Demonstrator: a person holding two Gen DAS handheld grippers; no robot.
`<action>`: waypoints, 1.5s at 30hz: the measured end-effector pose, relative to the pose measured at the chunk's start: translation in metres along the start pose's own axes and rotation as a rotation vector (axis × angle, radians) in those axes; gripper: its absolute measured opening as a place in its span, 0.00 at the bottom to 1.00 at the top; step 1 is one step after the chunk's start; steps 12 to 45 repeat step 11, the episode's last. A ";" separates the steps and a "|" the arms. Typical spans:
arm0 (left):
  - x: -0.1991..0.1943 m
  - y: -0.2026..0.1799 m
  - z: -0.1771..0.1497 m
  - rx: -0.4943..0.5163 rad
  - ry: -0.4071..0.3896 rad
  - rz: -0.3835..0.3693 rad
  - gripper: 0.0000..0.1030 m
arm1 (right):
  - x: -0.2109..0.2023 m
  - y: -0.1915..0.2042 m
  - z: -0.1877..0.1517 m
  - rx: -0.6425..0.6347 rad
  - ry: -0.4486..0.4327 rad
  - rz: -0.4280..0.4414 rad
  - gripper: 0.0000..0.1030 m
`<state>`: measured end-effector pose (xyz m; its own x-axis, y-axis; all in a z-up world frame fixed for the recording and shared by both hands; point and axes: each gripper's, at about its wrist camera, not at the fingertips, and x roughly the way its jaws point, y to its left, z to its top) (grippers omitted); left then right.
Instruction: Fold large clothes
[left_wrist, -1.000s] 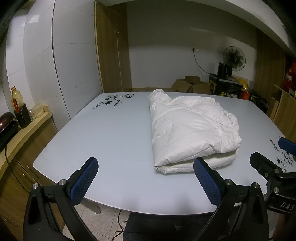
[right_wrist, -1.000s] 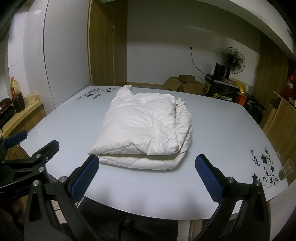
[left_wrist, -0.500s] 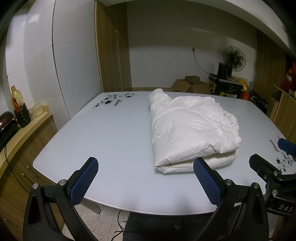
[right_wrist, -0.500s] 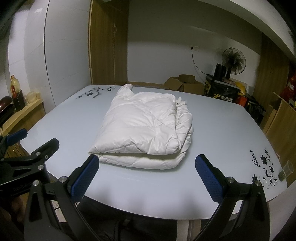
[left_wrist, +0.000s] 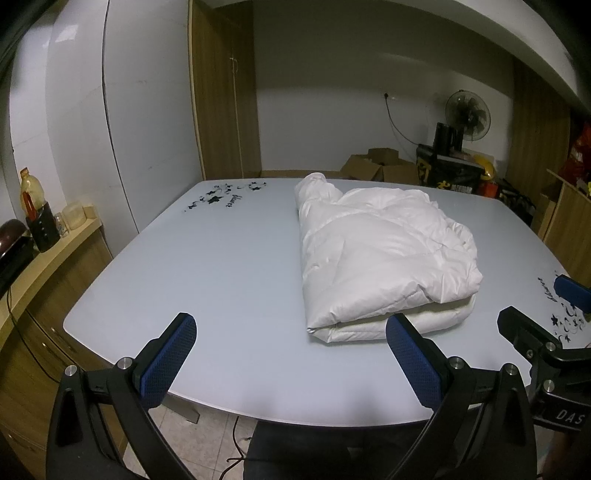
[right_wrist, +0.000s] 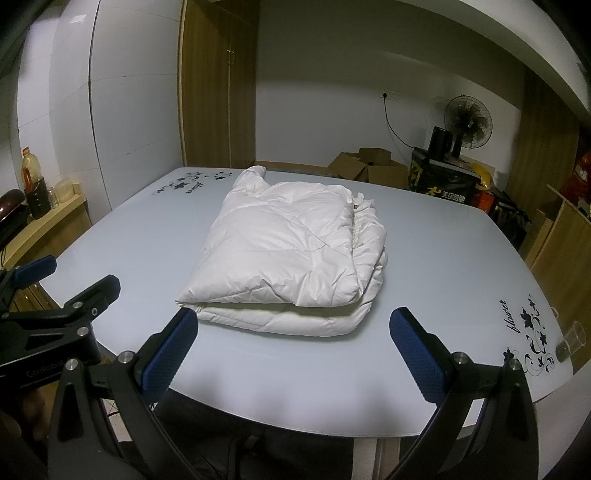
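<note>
Table (left_wrist: 207, 280): a pale blue-grey top is carrying the garment; black flower decals are sitting at its far left and near right corners.
Down jacket (right_wrist: 291, 254): a white quilted jacket is lying folded into a thick stack at the middle of the table, with one sleeve end pointing toward the far side.
Left gripper (left_wrist: 291, 354): it is hovering over the near table edge, jaws spread wide and grasping nothing, left of the jacket.
Right gripper (right_wrist: 291, 350): it is hovering at the near edge just short of the jacket, jaws released and apart.
Plastic cup (right_wrist: 570, 341): it is standing at the table's near right edge.
</note>
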<state>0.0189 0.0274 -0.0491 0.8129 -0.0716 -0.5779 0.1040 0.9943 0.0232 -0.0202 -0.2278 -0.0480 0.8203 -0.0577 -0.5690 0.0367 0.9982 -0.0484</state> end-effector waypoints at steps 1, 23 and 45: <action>0.000 0.000 0.000 0.000 -0.001 0.000 1.00 | 0.000 0.000 0.000 0.000 0.000 0.001 1.00; -0.005 -0.004 -0.004 0.020 -0.039 -0.021 1.00 | 0.000 -0.001 0.000 -0.001 0.002 0.002 1.00; -0.005 -0.004 -0.004 0.020 -0.039 -0.021 1.00 | 0.000 -0.001 0.000 -0.001 0.002 0.002 1.00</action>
